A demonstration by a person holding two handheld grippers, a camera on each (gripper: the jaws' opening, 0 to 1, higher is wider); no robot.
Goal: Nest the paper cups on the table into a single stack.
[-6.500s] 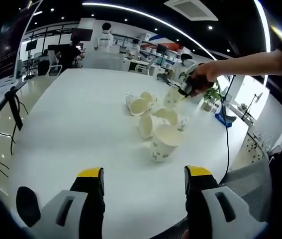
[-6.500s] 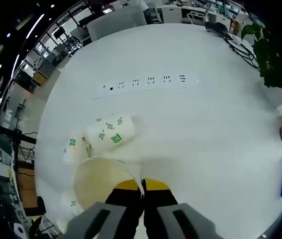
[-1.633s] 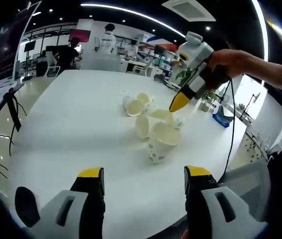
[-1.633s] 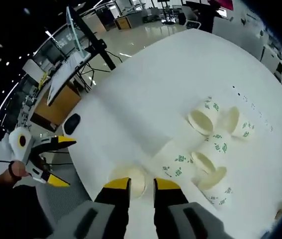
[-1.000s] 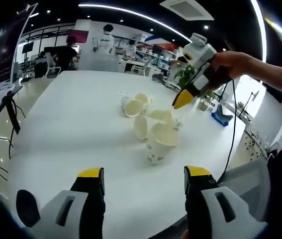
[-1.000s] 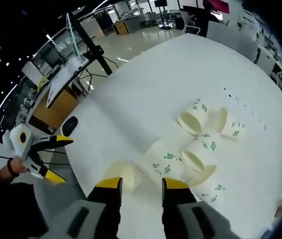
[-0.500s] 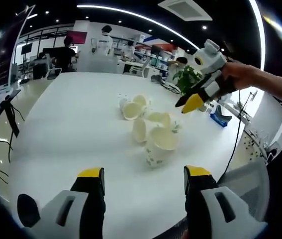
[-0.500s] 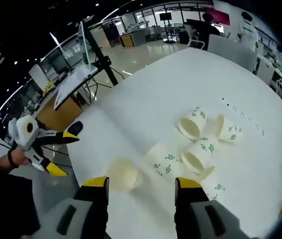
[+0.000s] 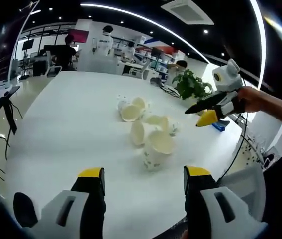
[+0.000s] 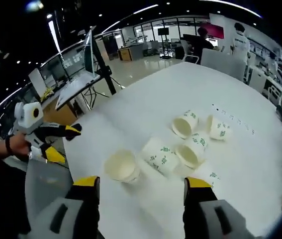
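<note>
Table: we see a broad, smooth, matte white tabletop [image 9: 66, 124] with a rounded edge.
Cups: white paper cups with small green printed marks sit in a loose cluster near the table's middle. One stands upright [image 10: 122, 167], its cream inside showing; it is also the nearest cup in the left gripper view [image 9: 155, 148]. Beside it a cup on its side [image 10: 159, 155]; beyond, three more tipped cups [image 10: 184, 125], close together, some touching.
Left gripper: our yellow-tipped black jaws [image 9: 143, 180] stand wide apart, holding nothing, short of the cups. It also appears at the table's edge in the right gripper view [image 10: 56, 142].
Right gripper: jaws [image 10: 143, 189] spread wide, empty, touching no cup; seen from the left gripper view [image 9: 204, 113] in a hand, raised beside the cluster.
Hard to tell: we cannot read the cups' green print, and the far cups overlap one another.
</note>
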